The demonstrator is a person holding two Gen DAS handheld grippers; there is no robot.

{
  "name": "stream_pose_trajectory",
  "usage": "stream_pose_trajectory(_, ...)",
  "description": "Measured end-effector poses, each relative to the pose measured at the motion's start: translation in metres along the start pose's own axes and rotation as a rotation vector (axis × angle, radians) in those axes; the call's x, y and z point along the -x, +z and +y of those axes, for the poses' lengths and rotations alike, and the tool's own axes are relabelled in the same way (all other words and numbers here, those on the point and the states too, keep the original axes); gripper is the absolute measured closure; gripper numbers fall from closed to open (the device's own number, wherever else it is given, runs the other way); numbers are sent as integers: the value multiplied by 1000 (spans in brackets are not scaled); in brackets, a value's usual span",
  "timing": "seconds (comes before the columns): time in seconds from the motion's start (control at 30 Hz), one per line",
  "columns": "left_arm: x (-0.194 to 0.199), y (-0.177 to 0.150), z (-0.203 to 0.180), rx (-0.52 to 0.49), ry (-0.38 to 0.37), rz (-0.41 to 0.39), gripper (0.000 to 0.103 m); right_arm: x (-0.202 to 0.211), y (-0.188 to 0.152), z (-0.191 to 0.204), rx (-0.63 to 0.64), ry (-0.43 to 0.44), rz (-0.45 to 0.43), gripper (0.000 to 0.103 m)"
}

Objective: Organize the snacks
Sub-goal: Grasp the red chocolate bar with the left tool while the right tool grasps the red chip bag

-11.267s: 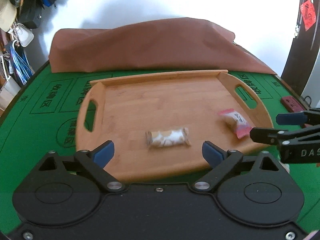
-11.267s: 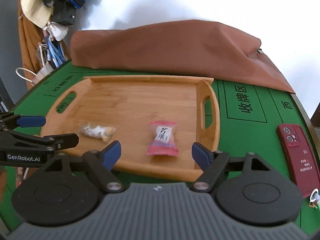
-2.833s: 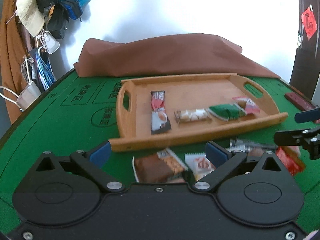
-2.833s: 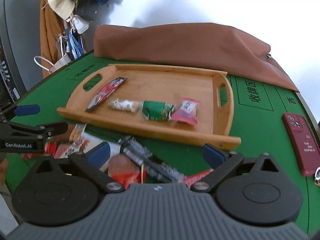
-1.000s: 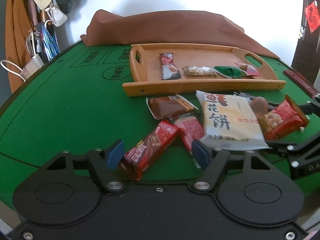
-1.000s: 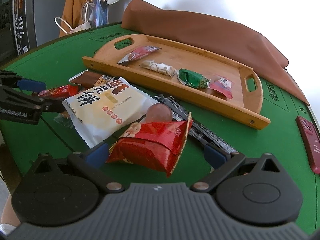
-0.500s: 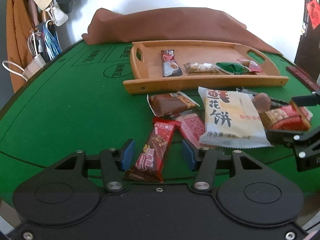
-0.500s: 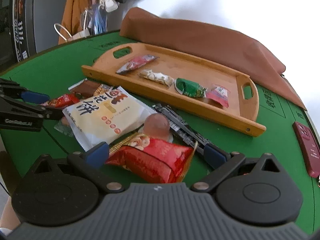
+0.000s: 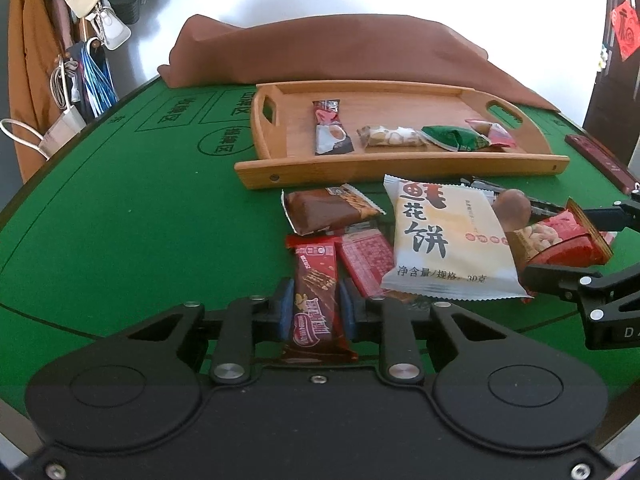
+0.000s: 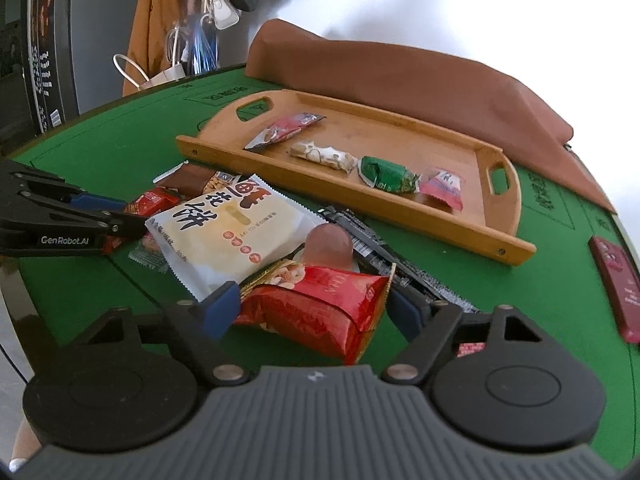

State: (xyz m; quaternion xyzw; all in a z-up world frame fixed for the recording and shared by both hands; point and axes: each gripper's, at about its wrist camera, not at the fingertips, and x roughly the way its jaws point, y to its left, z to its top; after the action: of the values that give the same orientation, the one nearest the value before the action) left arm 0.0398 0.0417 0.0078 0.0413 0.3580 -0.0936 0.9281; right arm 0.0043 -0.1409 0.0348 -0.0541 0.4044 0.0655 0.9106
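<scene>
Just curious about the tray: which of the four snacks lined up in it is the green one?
The green packet, third from the left in the wooden tray, between the pale nougat bar and the pink candy.

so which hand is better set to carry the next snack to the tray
Left. Its gripper is closing with pads already against the chocolate bar. The right gripper is closing too, but only straddles the red bag.

A green table point(image 9: 120, 208) printed with dark outlines, a tan wooden tray point(image 9: 400, 168), and a cream packet point(image 9: 448, 240) lettered in black are seen.
</scene>
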Motion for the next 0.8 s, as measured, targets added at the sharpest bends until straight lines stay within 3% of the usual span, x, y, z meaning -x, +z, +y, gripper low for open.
stream_pose_trajectory(0.23, 5, 2, 0, 8, -1, -12, 80, 1, 3, -6, -65, -9, 14, 30)
stream_pose_trajectory(0.4, 10, 5, 2, 16, 3, -25, 80, 3, 5, -20, -147, 30, 25, 32)
stream_pose_trajectory(0.8, 13, 19, 2, 24, 0, -55, 81, 15, 18, -38, -219, 45, -17, 33)
